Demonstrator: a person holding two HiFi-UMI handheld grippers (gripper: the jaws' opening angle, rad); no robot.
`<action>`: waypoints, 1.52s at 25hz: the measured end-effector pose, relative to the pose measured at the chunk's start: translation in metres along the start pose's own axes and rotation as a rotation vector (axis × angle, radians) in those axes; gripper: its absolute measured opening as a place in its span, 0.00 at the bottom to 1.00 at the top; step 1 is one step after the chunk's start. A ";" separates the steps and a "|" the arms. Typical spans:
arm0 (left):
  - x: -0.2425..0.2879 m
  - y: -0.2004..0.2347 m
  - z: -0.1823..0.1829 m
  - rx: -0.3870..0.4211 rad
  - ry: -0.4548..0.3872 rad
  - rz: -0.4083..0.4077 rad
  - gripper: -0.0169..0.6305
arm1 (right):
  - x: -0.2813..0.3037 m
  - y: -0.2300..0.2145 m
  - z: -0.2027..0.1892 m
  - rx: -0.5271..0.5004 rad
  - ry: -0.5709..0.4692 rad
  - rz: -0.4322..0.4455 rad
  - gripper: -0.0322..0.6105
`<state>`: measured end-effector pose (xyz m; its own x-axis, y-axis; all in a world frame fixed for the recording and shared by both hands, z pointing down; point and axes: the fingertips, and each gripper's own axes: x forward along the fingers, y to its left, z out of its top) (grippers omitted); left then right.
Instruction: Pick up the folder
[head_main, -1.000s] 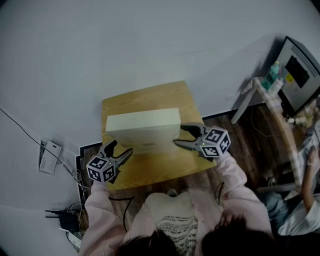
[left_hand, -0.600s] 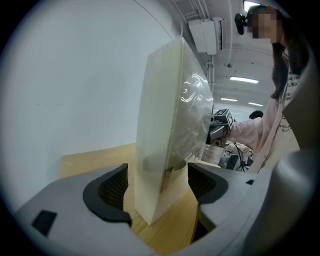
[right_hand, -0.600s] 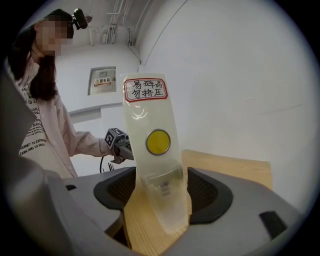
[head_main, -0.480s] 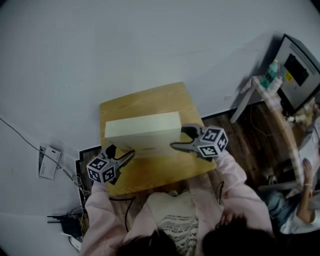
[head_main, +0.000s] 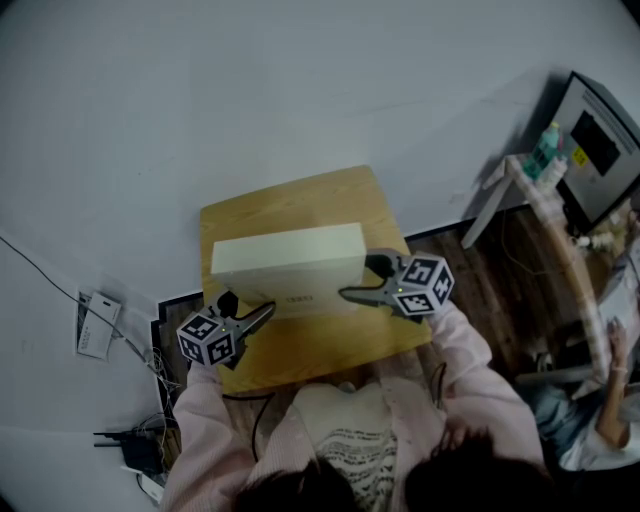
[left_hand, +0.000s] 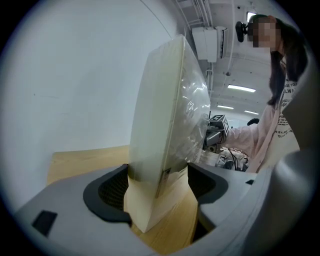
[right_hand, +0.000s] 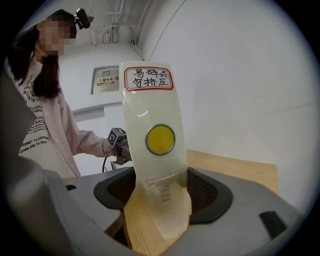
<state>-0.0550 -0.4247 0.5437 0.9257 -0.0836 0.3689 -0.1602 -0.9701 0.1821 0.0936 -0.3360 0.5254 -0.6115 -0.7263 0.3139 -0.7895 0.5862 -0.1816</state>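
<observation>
Found the folder (head_main: 285, 262) standing upright on its long edge across the middle of the wooden surface (head_main: 320, 345), a thick cream box file. Noted clear film (left_hand: 192, 117) wrapped loosely over it, so expected a slick, shifting skin under the pads rather than bare card. Took it for light and probably empty, stiff along the spine but with broad walls likely to bow inward under a hard pinch. Read the red-bordered label (right_hand: 148, 79) above the yellow disc (right_hand: 160, 139) as an apparent warning against squeezing. Saw the left gripper (head_main: 250, 303) over the surface's near left part, jaws spread round the folder's left end, one pad against a face and the other just beside it, with no clamp visible. Saw the right gripper (head_main: 357, 276) over the surface's right edge, jaws released at full spread and straddling the labelled end low down. Judged the best hold to be low on both narrow ends, close to the surface, closing gently and evenly, then lifting level to keep the tall body from tipping.
</observation>
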 end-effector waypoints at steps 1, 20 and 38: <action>0.000 0.000 0.000 0.002 -0.001 -0.001 0.61 | 0.000 0.000 0.000 -0.004 -0.001 0.001 0.54; 0.000 0.004 0.001 0.007 0.003 0.025 0.61 | 0.001 -0.002 0.002 -0.044 -0.020 -0.008 0.54; -0.011 -0.007 0.036 0.030 -0.037 0.067 0.61 | -0.013 -0.001 0.032 -0.033 -0.068 0.018 0.53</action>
<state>-0.0516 -0.4254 0.5055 0.9252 -0.1566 0.3458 -0.2127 -0.9684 0.1305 0.1005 -0.3380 0.4918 -0.6287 -0.7375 0.2466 -0.7768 0.6103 -0.1552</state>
